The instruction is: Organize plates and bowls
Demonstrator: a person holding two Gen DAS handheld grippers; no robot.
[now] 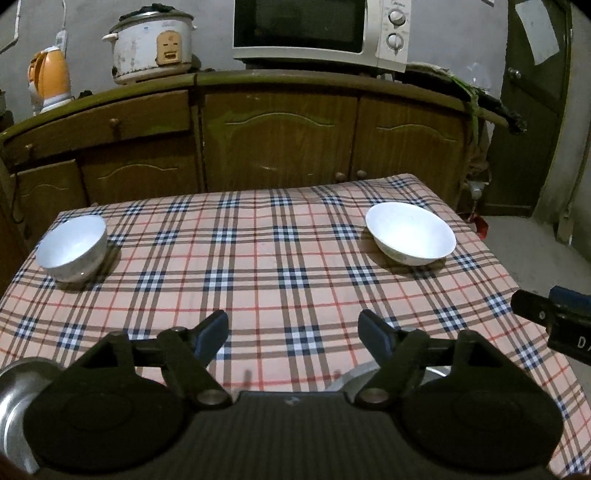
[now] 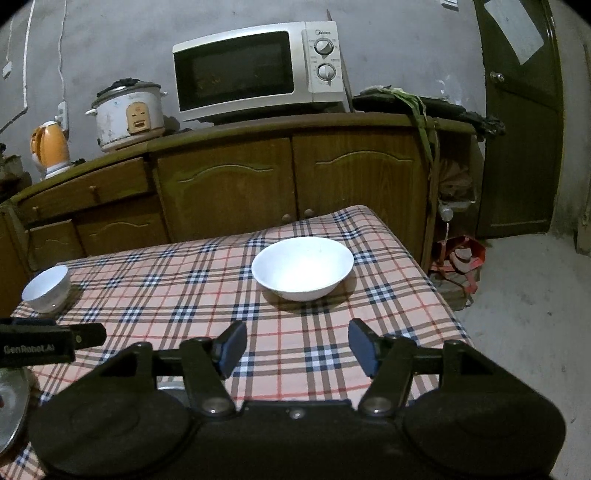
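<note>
From the left wrist, a plaid tablecloth [image 1: 258, 258] covers the table before a wooden sideboard [image 1: 277, 147] carrying a microwave [image 1: 321, 29], a rice cooker [image 1: 151, 44] and an orange kettle [image 1: 51, 79]. A small white bowl [image 1: 72, 247] stands empty far left, a wide white bowl [image 1: 410, 232] empty far right. The left gripper [image 1: 293, 332] hangs over bare cloth, jaws apart, nothing between. A metal dish [image 1: 14, 398] peeks out beneath it.

From the right wrist, a dark door [image 2: 517, 129] stands right of the sideboard. The right gripper [image 2: 297, 345] is likewise spread and empty, the wide bowl just ahead.
</note>
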